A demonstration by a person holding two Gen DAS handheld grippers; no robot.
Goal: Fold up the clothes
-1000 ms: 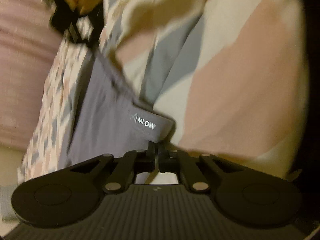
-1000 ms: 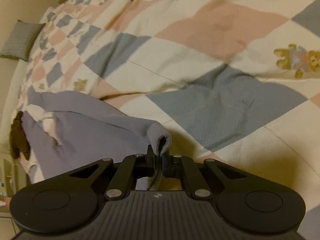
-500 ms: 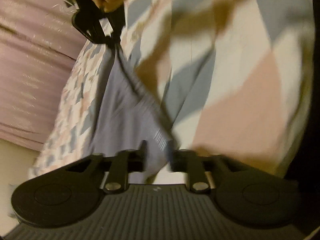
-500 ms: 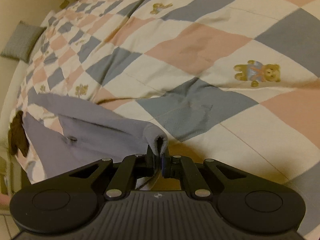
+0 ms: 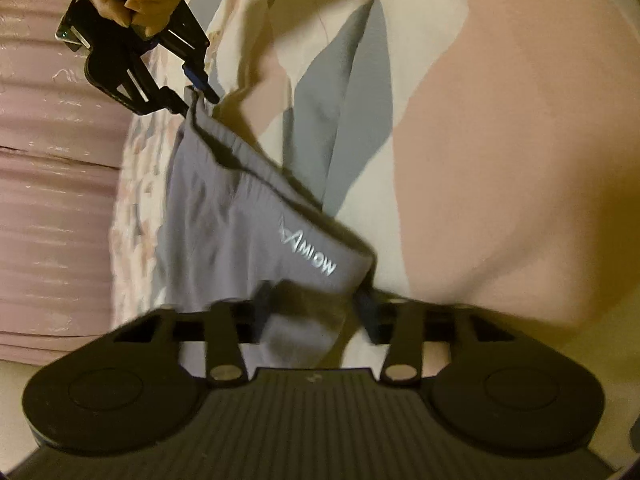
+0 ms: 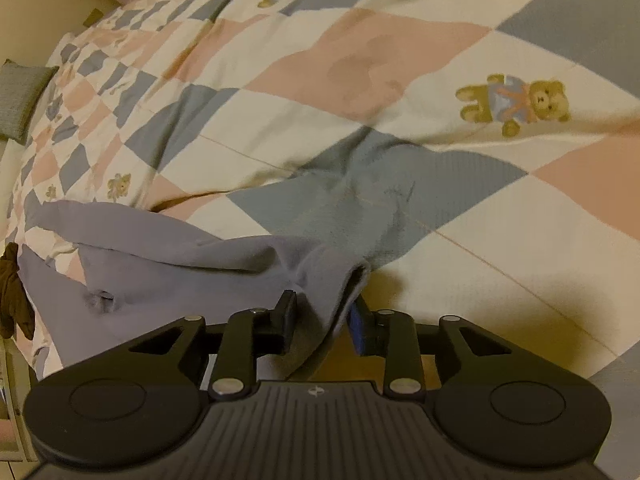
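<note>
Garment on quilt, spreading toward 9 o'clock of right gripper; waistband corner between its parted fingers; other corner between left gripper fingers; pillow at 10 o'clock.

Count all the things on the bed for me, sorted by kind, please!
Grey trousers: 1
Grey cushion: 1
Dark brown cloth, at the quilt's edge: 1
Teddy bears printed on the quilt, clearly seen: 4
Total: 7
</note>
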